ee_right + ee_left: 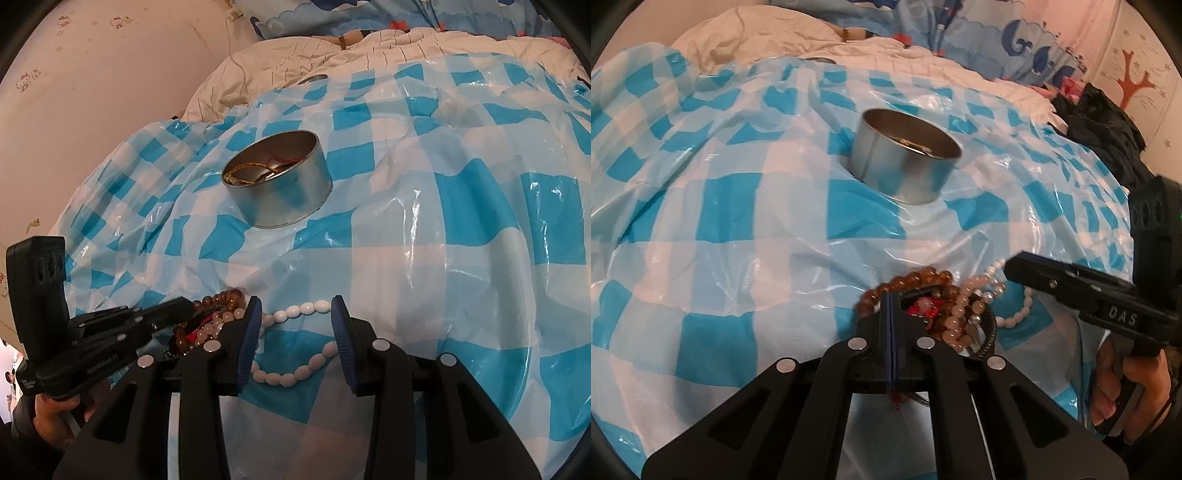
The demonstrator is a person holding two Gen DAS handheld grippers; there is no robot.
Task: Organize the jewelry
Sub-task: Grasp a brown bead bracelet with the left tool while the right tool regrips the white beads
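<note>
A: Where is the jewelry now?

B: Most lies in a tangled heap at the near edge of the blue-and-white checked plastic sheet [738,206] spread over the bed. There is an amber-brown bead bracelet [905,281], a strand of pale pink round beads [955,317] and a string of white oval beads [295,309] trailing to the right of the heap.

A: And the left tongs [891,317]?

B: Pressed together, with only a thin blue line between the pads. A reddish-brown tuft hangs below them; the amber bracelet curls around the tips, but whether a strand is pinched I cannot tell.

A: The right tongs [297,332]?

B: Apart. The white oval beads loop across the gap between the blue ribbed pads [341,332], and the left pad sits right against the strand; the right one stands clear.

A: Anything already sorted?

B: A round silver metal tin [291,199] stands farther back on the sheet, well apart from the heap. A gold chain [251,173] and something red lie inside.

A: Hands?

B: One hand [1123,387] grips the right handle.
</note>
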